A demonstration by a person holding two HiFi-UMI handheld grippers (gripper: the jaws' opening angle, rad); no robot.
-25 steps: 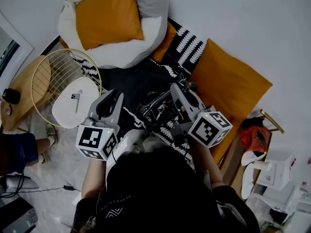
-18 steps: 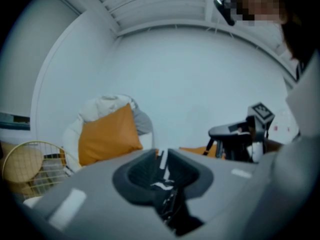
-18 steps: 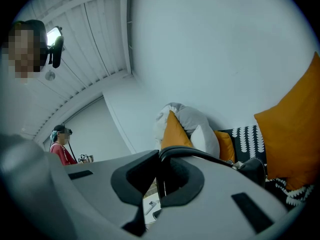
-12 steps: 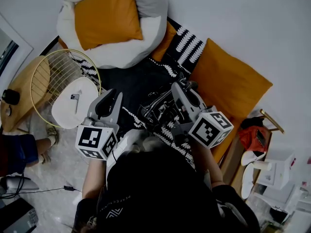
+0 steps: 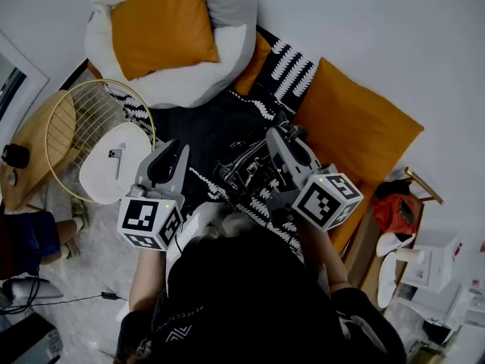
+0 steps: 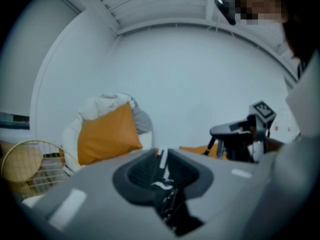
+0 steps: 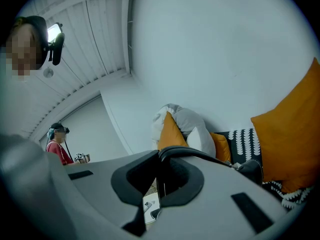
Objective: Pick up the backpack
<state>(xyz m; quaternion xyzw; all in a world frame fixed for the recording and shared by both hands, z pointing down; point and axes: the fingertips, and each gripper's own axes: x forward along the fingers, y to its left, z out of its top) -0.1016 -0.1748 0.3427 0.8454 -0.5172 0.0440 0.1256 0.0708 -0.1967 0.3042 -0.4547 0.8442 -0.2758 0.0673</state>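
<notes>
As right gripper (image 5: 282,136) grips backpack (image 5: 244,174), shirt print (image 5: 186,315) illegible.

Head overhead, gripper views level, sharing cushion (image 5: 163,21)

Held left hand-held gripper (image 5: 170,152) forward, jaws together. Clamped right hand-held gripper (image 5: 279,136) on backpack strap (image 7: 200,154), both nearly level.

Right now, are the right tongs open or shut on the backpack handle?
Shut on it: the right tongs pinch the black backpack handle, which loops out between them.
</notes>
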